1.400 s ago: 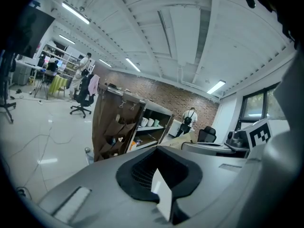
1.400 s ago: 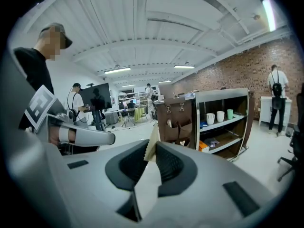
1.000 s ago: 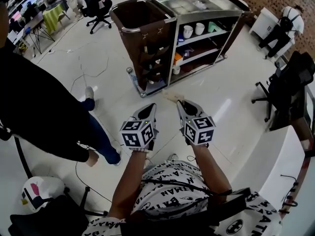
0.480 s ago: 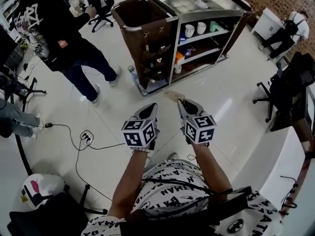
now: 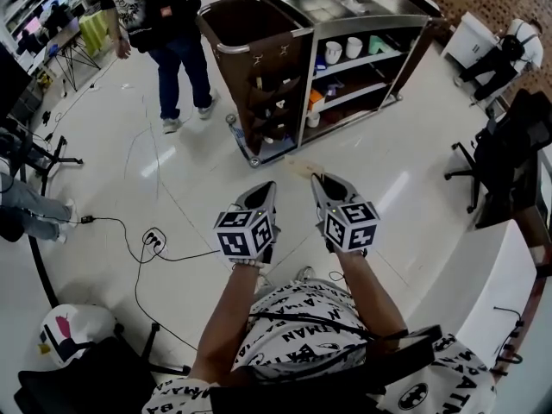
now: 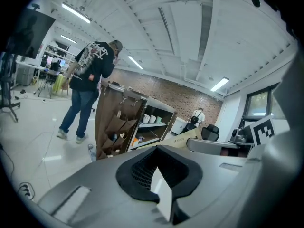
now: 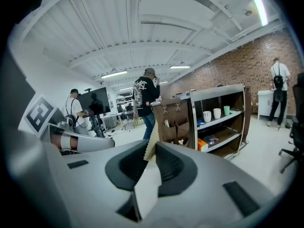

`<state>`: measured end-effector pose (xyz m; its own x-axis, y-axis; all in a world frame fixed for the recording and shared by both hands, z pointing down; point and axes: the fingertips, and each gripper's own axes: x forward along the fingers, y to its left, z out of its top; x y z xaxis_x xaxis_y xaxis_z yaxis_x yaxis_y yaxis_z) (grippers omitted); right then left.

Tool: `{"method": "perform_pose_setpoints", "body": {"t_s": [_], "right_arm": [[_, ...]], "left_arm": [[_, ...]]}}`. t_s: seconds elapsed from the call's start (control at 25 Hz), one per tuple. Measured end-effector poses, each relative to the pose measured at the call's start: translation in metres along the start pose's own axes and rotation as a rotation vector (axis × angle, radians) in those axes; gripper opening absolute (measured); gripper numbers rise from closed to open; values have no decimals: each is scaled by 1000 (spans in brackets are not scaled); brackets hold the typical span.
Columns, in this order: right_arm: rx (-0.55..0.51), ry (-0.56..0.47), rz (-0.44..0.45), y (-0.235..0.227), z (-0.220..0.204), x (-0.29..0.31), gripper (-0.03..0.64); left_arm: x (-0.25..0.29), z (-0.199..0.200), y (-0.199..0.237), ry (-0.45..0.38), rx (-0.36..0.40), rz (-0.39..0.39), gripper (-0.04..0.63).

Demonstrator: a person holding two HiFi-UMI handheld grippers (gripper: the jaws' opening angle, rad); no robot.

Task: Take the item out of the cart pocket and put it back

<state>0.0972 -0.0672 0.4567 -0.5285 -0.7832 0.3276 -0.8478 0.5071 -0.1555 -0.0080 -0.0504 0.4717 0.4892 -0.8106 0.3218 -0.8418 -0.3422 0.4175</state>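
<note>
Your two forearms point(image 5: 226, 317) reach forward side by side from your black-and-white printed shirt point(image 5: 297, 328), both tipped slightly downward over the glossy white floor point(image 5: 181, 188). The marker cubes point(image 5: 244, 234) sit level with each other. The left gripper point(image 5: 260, 190) has its jaws together, and its own view shows nothing between the black ribbed pads. The right gripper point(image 5: 319, 179) pinches a beige flat packet point(image 5: 302, 168) with a serrated edge. The packet stands on edge between the pads and pokes out past the tips toward the left, well clear of the cart.

Farther out on the left, a white power strip point(image 5: 151, 240) and its black cable lie on the floor. Beyond the grippers stands the brown-and-steel service cart point(image 5: 304, 76). A brown fabric pocket organiser point(image 5: 269, 102) hangs on the end facing you, with small items in its pockets, and white cups point(image 5: 338, 52) stand on a shelf. A bystander in a black printed top and blue jeans point(image 5: 168, 33) stands just left of the cart.

Compared with a second ago, your hands and grippers have kept their pose, and the packet stays clamped in the right jaws. The bystander was close on your left then and hid the floor there. That person has since walked away to the cart, uncovering the power strip and cable.
</note>
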Motion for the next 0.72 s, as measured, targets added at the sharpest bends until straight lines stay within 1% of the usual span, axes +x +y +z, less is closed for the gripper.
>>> {"method": "perform_pose_setpoints", "body": {"t_s": [0.16, 0.44, 0.72], "right_arm": [[-2, 0, -6, 0, -13, 6, 56], [1, 12, -13, 2, -7, -2, 56], [17, 48, -33, 8, -26, 5, 57]], "left_arm": [[3, -11, 8, -1, 1, -7, 0], [-4, -6, 1, 9, -5, -9, 0], [-6, -14, 9, 40, -7, -22, 0]]}}
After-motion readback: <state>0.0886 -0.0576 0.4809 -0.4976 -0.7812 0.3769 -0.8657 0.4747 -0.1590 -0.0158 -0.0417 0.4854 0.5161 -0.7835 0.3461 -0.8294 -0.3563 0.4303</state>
